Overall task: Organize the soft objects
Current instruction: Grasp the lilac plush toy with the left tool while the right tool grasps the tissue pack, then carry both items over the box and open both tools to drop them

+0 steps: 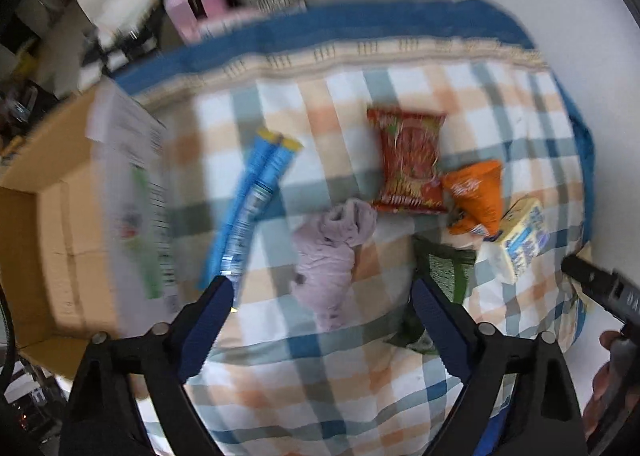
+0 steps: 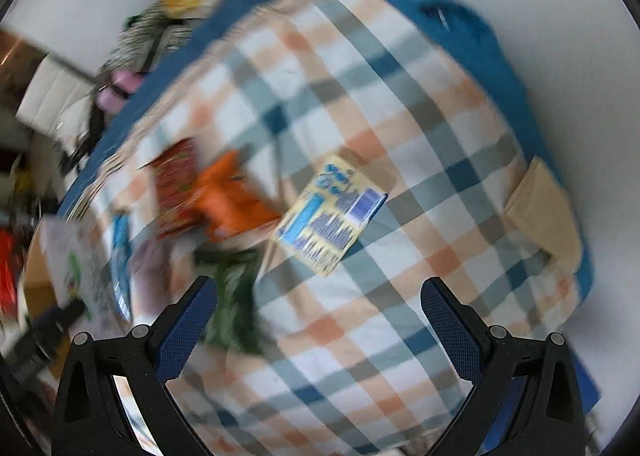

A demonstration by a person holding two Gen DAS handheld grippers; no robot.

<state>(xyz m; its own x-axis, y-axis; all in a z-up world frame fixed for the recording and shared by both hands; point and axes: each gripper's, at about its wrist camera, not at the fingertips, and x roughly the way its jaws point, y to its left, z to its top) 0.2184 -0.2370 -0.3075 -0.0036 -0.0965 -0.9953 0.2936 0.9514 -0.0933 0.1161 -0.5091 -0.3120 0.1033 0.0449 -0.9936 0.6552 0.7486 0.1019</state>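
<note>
Soft items lie on a checked cloth (image 1: 400, 384). In the left wrist view: a pink cloth (image 1: 332, 252), a blue packet (image 1: 252, 200), a red snack bag (image 1: 410, 160), an orange bag (image 1: 476, 196), a yellow tissue pack (image 1: 520, 238) and a green packet (image 1: 444, 272). My left gripper (image 1: 322, 296) is open and empty, just above the pink cloth. My right gripper (image 2: 318, 300) is open and empty, above the cloth near the tissue pack (image 2: 332, 212) and green packet (image 2: 234, 300). Both views are blurred.
An open cardboard box (image 1: 48, 240) with a printed flap stands at the left edge of the cloth. Pink bottles (image 1: 196, 4) and clutter sit beyond the far edge. The other gripper's body (image 1: 604, 292) shows at the right. White floor surrounds the cloth.
</note>
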